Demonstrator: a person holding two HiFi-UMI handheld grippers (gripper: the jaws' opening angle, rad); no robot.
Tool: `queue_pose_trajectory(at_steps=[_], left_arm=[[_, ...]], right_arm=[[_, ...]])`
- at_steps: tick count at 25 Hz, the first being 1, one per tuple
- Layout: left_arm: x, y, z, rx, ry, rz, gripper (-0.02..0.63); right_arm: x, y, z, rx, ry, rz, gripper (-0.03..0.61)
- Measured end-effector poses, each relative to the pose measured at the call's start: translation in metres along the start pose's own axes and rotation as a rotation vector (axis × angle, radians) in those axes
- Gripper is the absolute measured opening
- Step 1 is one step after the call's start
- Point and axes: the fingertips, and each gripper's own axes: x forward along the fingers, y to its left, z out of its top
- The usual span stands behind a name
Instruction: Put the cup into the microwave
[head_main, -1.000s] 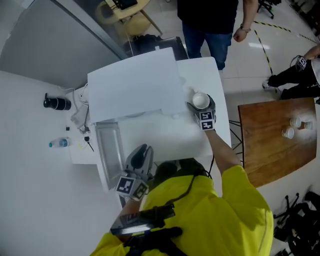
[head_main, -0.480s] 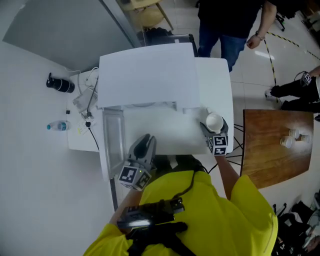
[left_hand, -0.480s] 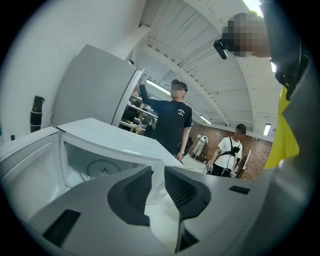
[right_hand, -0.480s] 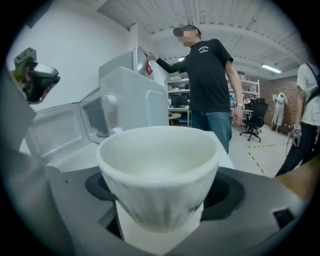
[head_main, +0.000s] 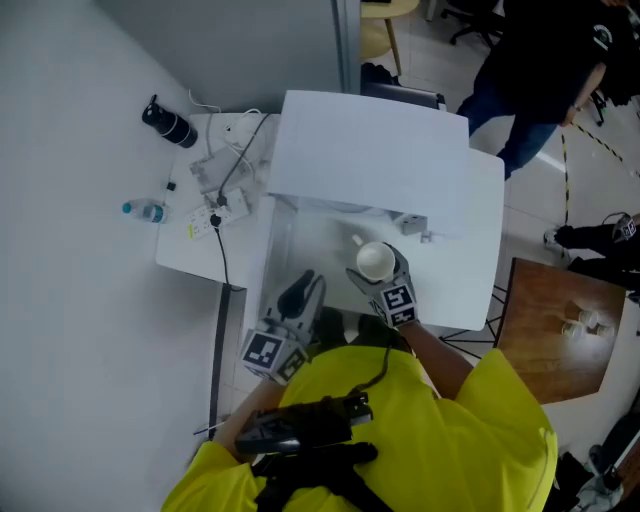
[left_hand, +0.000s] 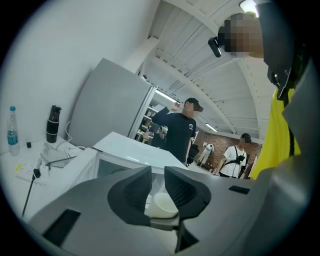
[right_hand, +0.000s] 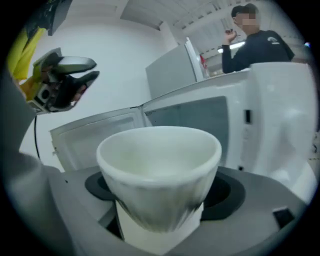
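A white cup (head_main: 375, 260) (right_hand: 160, 175) stands upright between the jaws of my right gripper (head_main: 383, 277) (right_hand: 162, 195), which is shut on its lower wall. It hangs in front of the white microwave (head_main: 375, 165) (right_hand: 280, 115), close to the open front. The microwave door (head_main: 277, 255) (right_hand: 95, 140) is swung open to the left. My left gripper (head_main: 301, 297) (left_hand: 157, 187) hovers just left of the cup, by the door, its jaws a narrow gap apart with nothing in them. In the left gripper view the cup (left_hand: 162, 206) shows through that gap, farther off.
On the white table (head_main: 190, 255) left of the microwave lie a water bottle (head_main: 145, 211), a black flask (head_main: 168, 125) and a power strip with cables (head_main: 215, 200). A wooden table (head_main: 555, 320) with small cups stands at the right. A person (head_main: 540, 70) stands behind the microwave.
My right gripper carried the cup from beside the microwave's right end leftward to in front of the open cavity. The left gripper shifted slightly near the door.
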Motion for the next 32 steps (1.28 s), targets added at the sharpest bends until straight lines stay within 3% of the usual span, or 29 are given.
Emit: queue_pose_trajectory(at_steps=[3, 8, 12, 21, 23, 24, 27, 32], left_arm=[[-0.017, 0.016, 0.01, -0.002, -0.015, 0.026, 0.071], [-0.039, 0.026, 0.016, -0.017, -0.04, 0.018, 0.071], [-0.054, 0.042, 0.012, -0.006, -0.005, 0.017, 0.071], [-0.067, 0.07, 0.022, -0.004, -0.019, 0.05, 0.071], [-0.062, 0.07, 0.015, 0.001, 0.011, 0.026, 0.071], [-0.058, 0.069, 0.014, 0.0, 0.014, 0.012, 0.071], [-0.047, 0.064, 0.012, -0.01, 0.017, -0.021, 0.071], [-0.03, 0.057, 0.02, 0.003, -0.001, -0.072, 0.071]], right_arm=[[0.083, -0.008, 0.039, -0.05, -0.05, 0.006, 0.479], [0.166, -0.041, 0.067, -0.078, -0.052, -0.091, 0.479], [0.197, -0.05, 0.078, -0.105, -0.048, -0.123, 0.479], [0.227, -0.055, 0.093, -0.106, -0.071, -0.145, 0.483], [0.227, -0.057, 0.096, -0.112, -0.076, -0.167, 0.49], [0.222, -0.058, 0.096, -0.112, -0.076, -0.178, 0.524], [0.19, -0.052, 0.069, -0.068, -0.053, -0.197, 0.532], [0.089, -0.001, 0.004, 0.109, -0.008, -0.086, 0.531]])
